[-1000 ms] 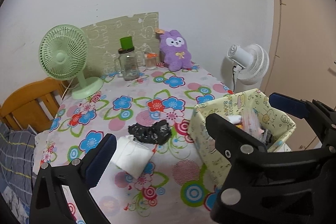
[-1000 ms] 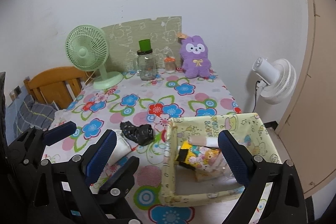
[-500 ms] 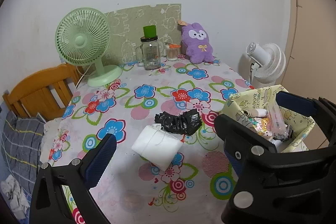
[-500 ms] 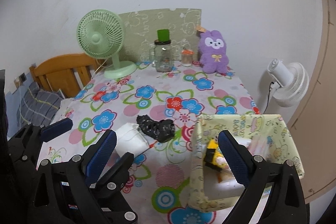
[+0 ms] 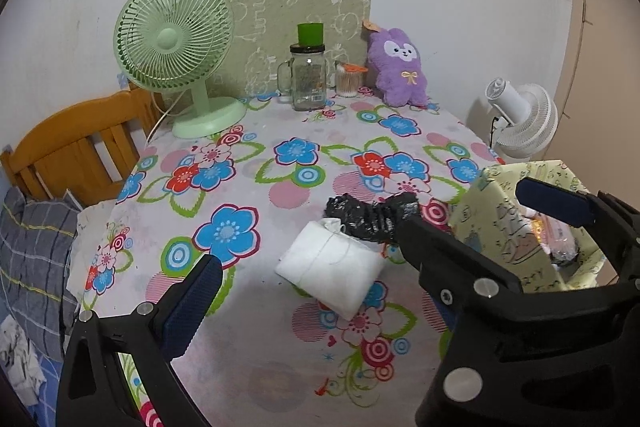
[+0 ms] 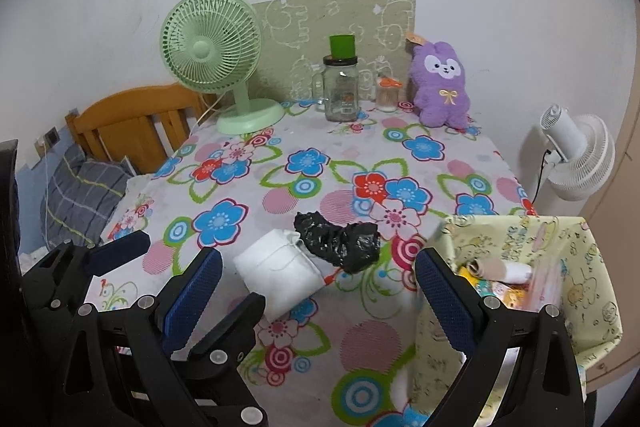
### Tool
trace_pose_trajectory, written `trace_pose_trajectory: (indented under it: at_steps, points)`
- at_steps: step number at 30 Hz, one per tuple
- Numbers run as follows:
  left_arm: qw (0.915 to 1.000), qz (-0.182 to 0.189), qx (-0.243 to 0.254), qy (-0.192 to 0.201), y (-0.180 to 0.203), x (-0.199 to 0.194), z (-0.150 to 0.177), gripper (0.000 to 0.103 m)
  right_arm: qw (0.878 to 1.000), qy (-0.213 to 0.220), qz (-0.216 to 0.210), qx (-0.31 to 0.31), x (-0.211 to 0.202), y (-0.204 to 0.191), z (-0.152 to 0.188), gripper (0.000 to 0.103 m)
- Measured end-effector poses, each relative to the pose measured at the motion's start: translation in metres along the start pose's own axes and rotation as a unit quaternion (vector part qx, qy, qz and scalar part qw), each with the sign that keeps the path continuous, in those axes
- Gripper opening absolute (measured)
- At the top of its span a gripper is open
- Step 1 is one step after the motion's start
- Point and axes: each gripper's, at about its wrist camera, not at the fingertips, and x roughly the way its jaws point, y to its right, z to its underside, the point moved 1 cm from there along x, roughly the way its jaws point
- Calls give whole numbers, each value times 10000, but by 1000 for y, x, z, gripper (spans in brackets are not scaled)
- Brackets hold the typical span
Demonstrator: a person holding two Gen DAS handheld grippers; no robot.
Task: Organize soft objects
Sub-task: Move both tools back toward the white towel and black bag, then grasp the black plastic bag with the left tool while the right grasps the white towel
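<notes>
A white soft packet (image 5: 332, 267) (image 6: 280, 267) tied with string lies on the flowered tablecloth, touching a crumpled black plastic bag (image 5: 368, 219) (image 6: 340, 243). A yellow fabric basket (image 5: 492, 219) (image 6: 516, 223) at the table's right front holds several small items. A purple plush toy (image 5: 398, 71) (image 6: 440, 87) sits against the back wall. My left gripper (image 5: 320, 303) (image 6: 200, 269) is open and empty just short of the packet. My right gripper (image 6: 318, 291) (image 5: 464, 211) is open and empty beside it, between the packet and the basket.
At the back stand a green fan (image 5: 176, 43), a glass jar with a green lid (image 5: 308, 75) and a small jar of swabs (image 5: 349, 79). A white fan (image 6: 576, 155) stands off the table's right edge. A wooden headboard (image 5: 76, 143) and a plaid pillow (image 6: 84, 187) lie to the left.
Both grippers have moved left, away from the basket and closer to the white packet. The basket now sits at the right of both views. The fingers stayed open.
</notes>
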Motion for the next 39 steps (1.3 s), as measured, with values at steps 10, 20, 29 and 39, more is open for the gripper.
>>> trace_pose_trajectory:
  at_steps: [10, 20, 29, 39]
  points:
    - [9998, -39, 12, -195, -17, 23, 1, 102, 9999, -87, -22, -99, 31, -16, -6, 98]
    - [9990, 43, 52, -448, -20, 50, 4, 103, 9998, -212, 24, -42, 62, -17, -3, 83]
    - [9975, 189, 79, -683, -17, 78, 5, 103, 9988, -478, 70, 76, 86, -7, 3, 73]
    - [9949, 399, 114, -918, -11, 104, 6, 103, 9966, -755, 225, 247, 107, 4, 11, 70]
